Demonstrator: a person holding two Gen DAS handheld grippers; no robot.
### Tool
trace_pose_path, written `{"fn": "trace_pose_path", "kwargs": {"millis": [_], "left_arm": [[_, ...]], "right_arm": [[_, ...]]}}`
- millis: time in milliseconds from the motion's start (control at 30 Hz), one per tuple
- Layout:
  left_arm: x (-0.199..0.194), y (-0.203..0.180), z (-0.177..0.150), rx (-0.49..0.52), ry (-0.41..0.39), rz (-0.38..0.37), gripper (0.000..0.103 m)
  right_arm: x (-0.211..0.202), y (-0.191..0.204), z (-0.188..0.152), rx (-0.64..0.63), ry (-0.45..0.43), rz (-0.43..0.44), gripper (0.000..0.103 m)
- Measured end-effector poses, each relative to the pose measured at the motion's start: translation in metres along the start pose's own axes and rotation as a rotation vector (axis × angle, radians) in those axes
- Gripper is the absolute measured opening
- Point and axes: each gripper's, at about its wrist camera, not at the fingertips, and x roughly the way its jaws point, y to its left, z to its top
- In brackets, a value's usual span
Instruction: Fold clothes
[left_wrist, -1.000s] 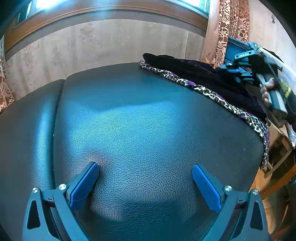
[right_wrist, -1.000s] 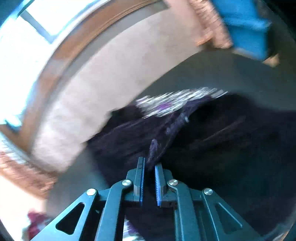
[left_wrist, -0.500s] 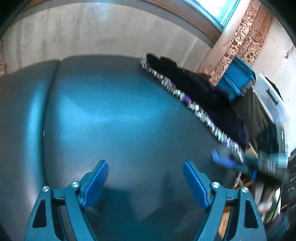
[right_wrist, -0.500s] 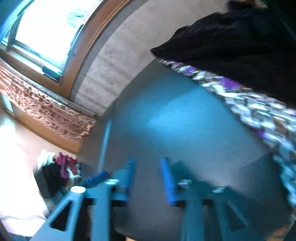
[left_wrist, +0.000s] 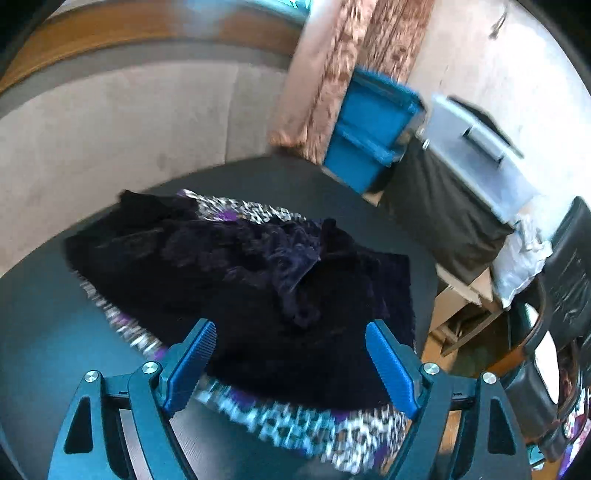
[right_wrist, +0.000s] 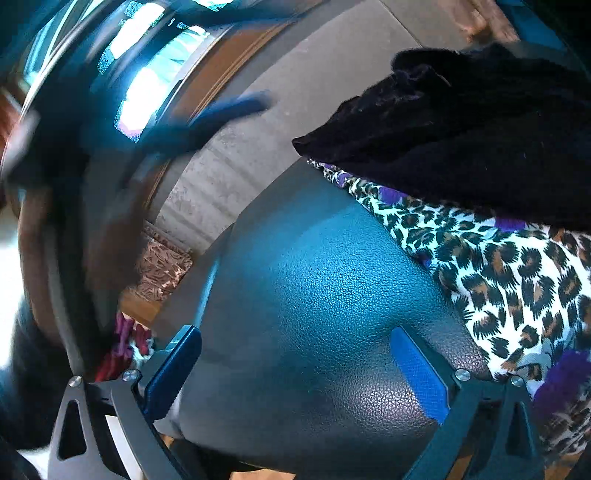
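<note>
Blue-padded left gripper (left_wrist: 291, 363) is spread wide and empty, hovering over the black garment (left_wrist: 266, 280) at frame centre. That garment lies on a leopard-print cloth (right_wrist: 509, 273) atop the dark leather table (right_wrist: 314, 302). Right gripper (right_wrist: 295, 369) — equally spread, holding nothing — hangs above bare leather, lower centre.

Home room, patterned curtain (left_wrist: 343, 74), storage bins (left_wrist: 373, 125), window (right_wrist: 147, 81)
</note>
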Motion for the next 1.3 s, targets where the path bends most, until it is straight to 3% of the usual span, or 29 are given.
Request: {"fn": "trace_pose_path", "kwargs": {"millis": [67, 133, 167, 233, 267, 300, 367, 500, 533, 633, 733, 833, 933, 1033, 1200, 1300], "left_arm": [[0.032, 0.001, 0.015, 0.001, 0.055, 0.047, 0.085], [0.064, 0.004, 0.026, 0.012, 0.100, 0.147, 0.083], [0.075, 0.006, 0.028, 0.017, 0.119, 0.177, 0.078], [0.092, 0.010, 0.030, 0.005, 0.166, 0.158, 0.055], [0.098, 0.012, 0.030, -0.012, 0.189, 0.124, 0.020], [0.104, 0.014, 0.030, -0.028, 0.211, 0.089, 0.004], [0.092, 0.025, 0.035, -0.104, 0.161, 0.032, 0.002], [0.006, 0.059, 0.052, -0.271, -0.087, -0.141, 0.002], [-0.031, 0.070, 0.054, -0.302, -0.174, -0.183, 0.002], [-0.118, 0.093, 0.048, -0.295, -0.352, -0.216, 0.002], [-0.189, 0.113, 0.022, -0.300, -0.482, -0.224, 0.002], [-0.251, 0.137, -0.030, -0.342, -0.542, -0.168, 0.002], [-0.300, 0.176, -0.098, -0.446, -0.540, -0.051, 0.002], [-0.325, 0.216, -0.166, -0.580, -0.512, 0.052, 0.002], [-0.322, 0.252, -0.254, -0.746, -0.427, 0.159, 0.002], [-0.312, 0.269, -0.302, -0.838, -0.364, 0.215, 0.003]], "right_arm": [[0.001, 0.002, -0.003, -0.036, -0.013, 0.005, 0.103], [0.001, 0.002, -0.002, -0.043, -0.014, 0.018, 0.103], [-0.001, -0.001, -0.001, -0.039, -0.010, 0.026, 0.103], [-0.003, -0.005, 0.000, -0.024, -0.009, 0.047, 0.103], [-0.004, -0.006, 0.000, -0.021, -0.012, 0.053, 0.103], [-0.005, -0.006, -0.001, -0.027, -0.016, 0.056, 0.103], [-0.005, -0.005, -0.003, -0.045, -0.024, 0.056, 0.103], [-0.007, -0.003, -0.008, -0.089, -0.040, 0.056, 0.103], [-0.007, -0.002, -0.010, -0.097, -0.046, 0.057, 0.103], [-0.008, 0.002, -0.013, -0.121, -0.055, 0.040, 0.103], [-0.011, 0.006, -0.019, -0.147, -0.064, 0.023, 0.103], [-0.013, 0.011, -0.023, -0.173, -0.076, 0.002, 0.103], [-0.011, 0.013, -0.027, -0.197, -0.078, -0.028, 0.103], [-0.009, 0.017, -0.025, -0.189, -0.072, -0.061, 0.103], [-0.011, 0.016, -0.017, -0.068, -0.060, -0.098, 0.103], [-0.016, 0.009, -0.017, 0.003, -0.097, -0.079, 0.103]]}}
